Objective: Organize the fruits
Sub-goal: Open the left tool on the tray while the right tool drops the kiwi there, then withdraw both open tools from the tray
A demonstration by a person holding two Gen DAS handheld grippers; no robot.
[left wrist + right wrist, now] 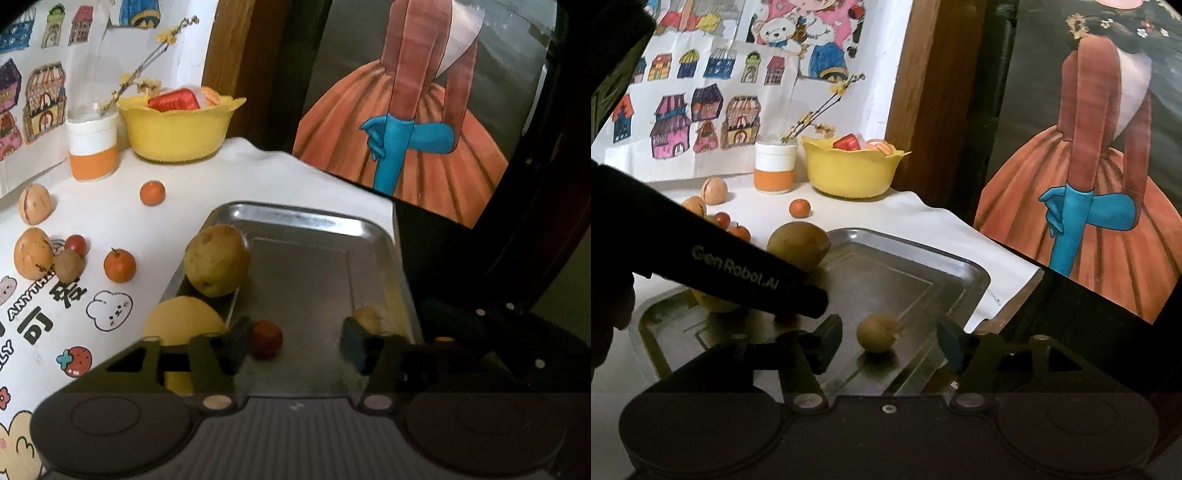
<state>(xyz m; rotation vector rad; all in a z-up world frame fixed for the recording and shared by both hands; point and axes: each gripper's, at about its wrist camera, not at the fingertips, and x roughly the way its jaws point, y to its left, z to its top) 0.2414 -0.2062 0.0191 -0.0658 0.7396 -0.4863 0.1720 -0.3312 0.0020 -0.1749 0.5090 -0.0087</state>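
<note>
Steel tray (373, 236) lies on the white surface (110, 210), holding a large brownish fruit (217, 260) at its left rim, a small red fruit (266, 338) and a small tan fruit (878, 333). The left gripper (293, 343) hangs wide open over the tray, gripping nothing; the red fruit sits just beside its left finger. The right gripper (886, 341) is likewise spread, empty, the tan fruit between its fingers untouched. Oranges (119, 265) wait outside the tray.

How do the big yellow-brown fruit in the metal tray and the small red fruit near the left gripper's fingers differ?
The big yellow-brown fruit is far larger than the small red fruit. The big one is dull yellow-brown and speckled; the small one is plain red. The big fruit sits against the metal tray's left wall, while the small one lies on the floor, beside the open left gripper's left finger. Both are roundish and inside the tray.
</note>
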